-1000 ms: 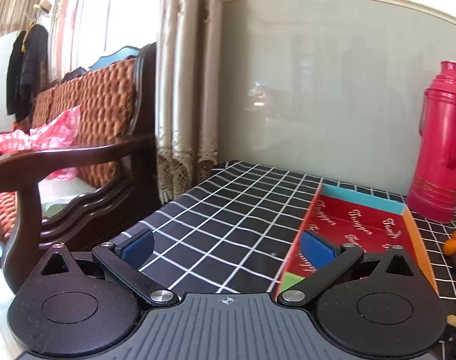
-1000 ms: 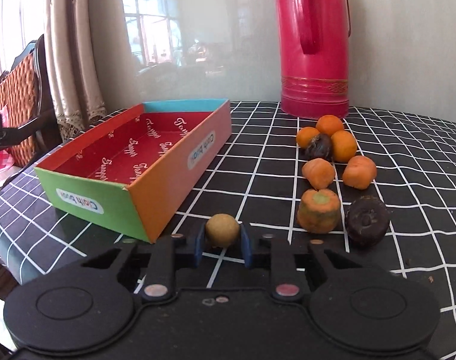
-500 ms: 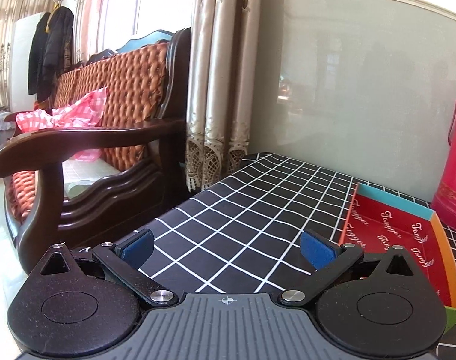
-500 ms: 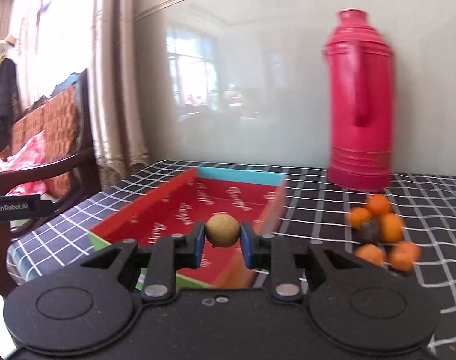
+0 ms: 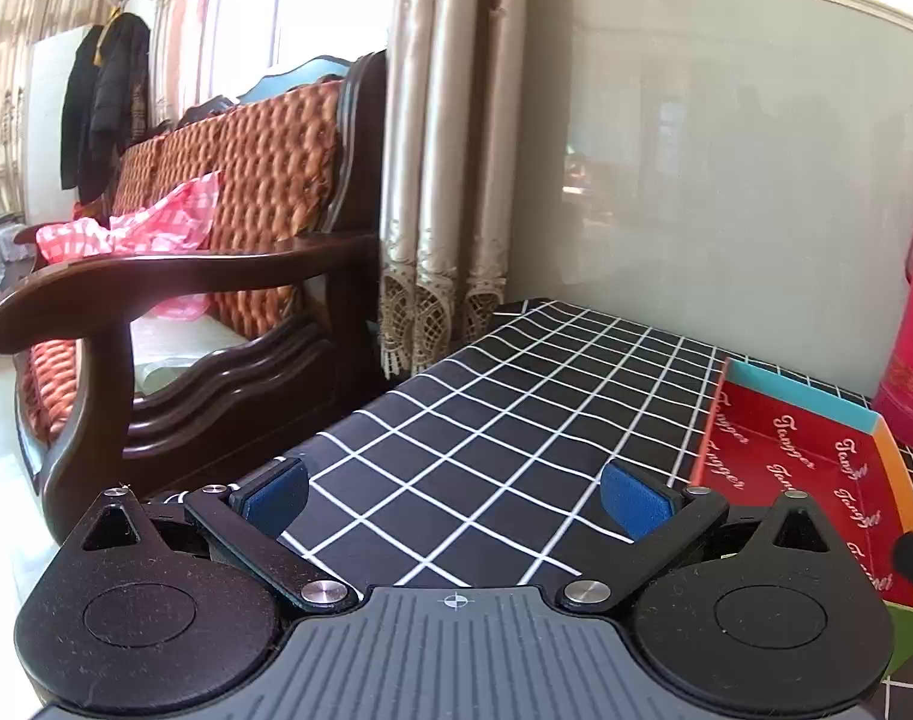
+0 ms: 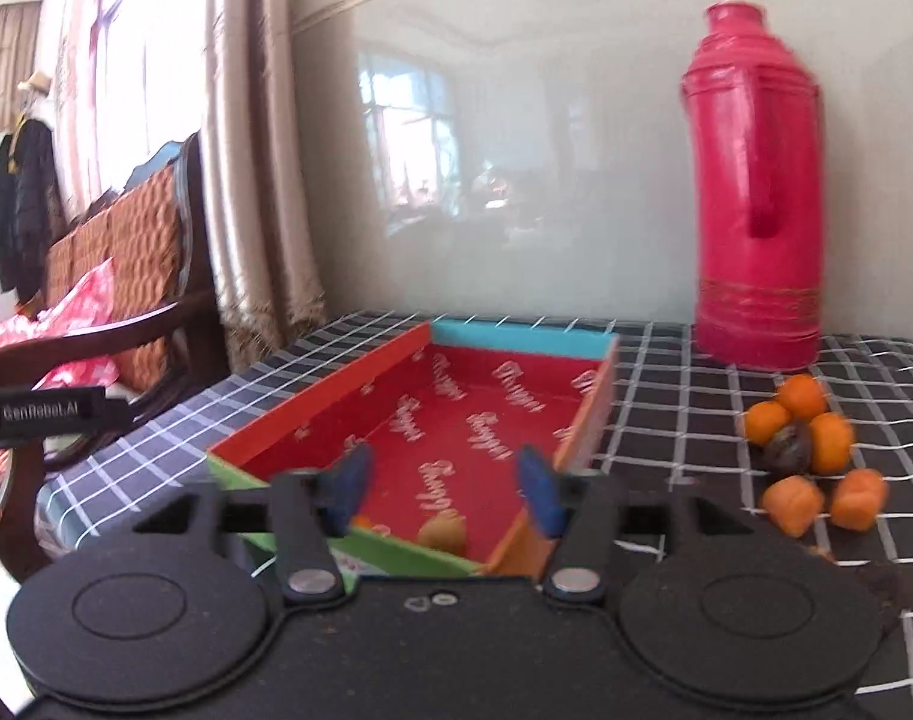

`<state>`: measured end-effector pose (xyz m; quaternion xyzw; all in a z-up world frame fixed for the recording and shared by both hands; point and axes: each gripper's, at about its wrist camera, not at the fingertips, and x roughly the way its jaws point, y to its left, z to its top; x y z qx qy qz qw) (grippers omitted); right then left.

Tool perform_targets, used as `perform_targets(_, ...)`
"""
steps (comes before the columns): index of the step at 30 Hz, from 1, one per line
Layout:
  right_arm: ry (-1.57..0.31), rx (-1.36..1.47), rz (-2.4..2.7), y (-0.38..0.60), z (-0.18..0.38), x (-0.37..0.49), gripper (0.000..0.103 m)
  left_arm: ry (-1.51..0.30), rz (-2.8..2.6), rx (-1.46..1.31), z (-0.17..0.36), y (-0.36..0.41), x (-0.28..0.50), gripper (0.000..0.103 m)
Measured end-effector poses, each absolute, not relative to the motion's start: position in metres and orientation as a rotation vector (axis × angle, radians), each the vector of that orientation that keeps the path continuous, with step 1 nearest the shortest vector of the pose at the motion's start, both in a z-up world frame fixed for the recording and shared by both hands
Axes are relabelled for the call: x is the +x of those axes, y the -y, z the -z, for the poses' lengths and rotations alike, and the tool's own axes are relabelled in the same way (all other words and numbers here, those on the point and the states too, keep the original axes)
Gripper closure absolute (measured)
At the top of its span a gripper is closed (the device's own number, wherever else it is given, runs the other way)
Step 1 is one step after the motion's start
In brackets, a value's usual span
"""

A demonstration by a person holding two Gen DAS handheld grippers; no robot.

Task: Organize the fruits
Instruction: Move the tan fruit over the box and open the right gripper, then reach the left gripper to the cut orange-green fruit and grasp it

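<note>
One small brown fruit [image 6: 443, 531] sits in the red box [image 6: 330, 405]; the orange fruits [image 6: 807, 456] wait outside; both the right gripper [image 6: 447, 483] and left gripper [image 5: 456, 495] are wide apart, holding nothing

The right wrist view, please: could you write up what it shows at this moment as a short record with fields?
right gripper: open, above the near end of the box
box: red inside, open top, on the checked tablecloth
tan fruit: inside the box, near end, free of the fingers
orange fruits: on the cloth right of the box, clustered with one dark fruit
thermos: red, upright, behind the fruits
left gripper: open, holding nothing
</note>
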<state>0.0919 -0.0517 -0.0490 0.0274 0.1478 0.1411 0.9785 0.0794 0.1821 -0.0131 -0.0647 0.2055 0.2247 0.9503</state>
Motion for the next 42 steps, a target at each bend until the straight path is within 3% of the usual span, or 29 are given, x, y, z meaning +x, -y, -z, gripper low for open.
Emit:
perform_targets(3, -0.262, 0.017, -0.225, 0.061, 0.046, 0.086, 0.028, -0.413, -0.438, -0.114, 0.012, -0.173, 0.081, 0.0)
perform_targets(5, -0.242, 0.005, -0.176, 0.07, 0.045, 0.081, 0.015, -0.409, -0.426, -0.105, 0.011, -0.165, 0.081, 0.0)
perform_targets(10, -0.205, -0.007, -0.032, 0.098, 0.045, 0.071, 0.007, -0.38, -0.363, -0.073, 0.006, -0.14, 0.082, 0.0)
perform_targets(20, -0.169, 0.051, 0.483, 0.184, 0.045, 0.052, 0.006, -0.239, -0.032, 0.088, -0.004, -0.04, 0.071, 0.0)
perform_targets(32, -0.172, 0.14, 0.736, 0.254, 0.051, 0.023, 0.006, -0.297, 0.278, 0.248, 0.02, 0.073, 0.07, 0.001)
perform_targets(42, -0.165, 0.152, 0.664, 0.26, 0.051, 0.012, 0.006, -0.447, 0.307, 0.259, 0.052, 0.104, 0.103, 0.036)
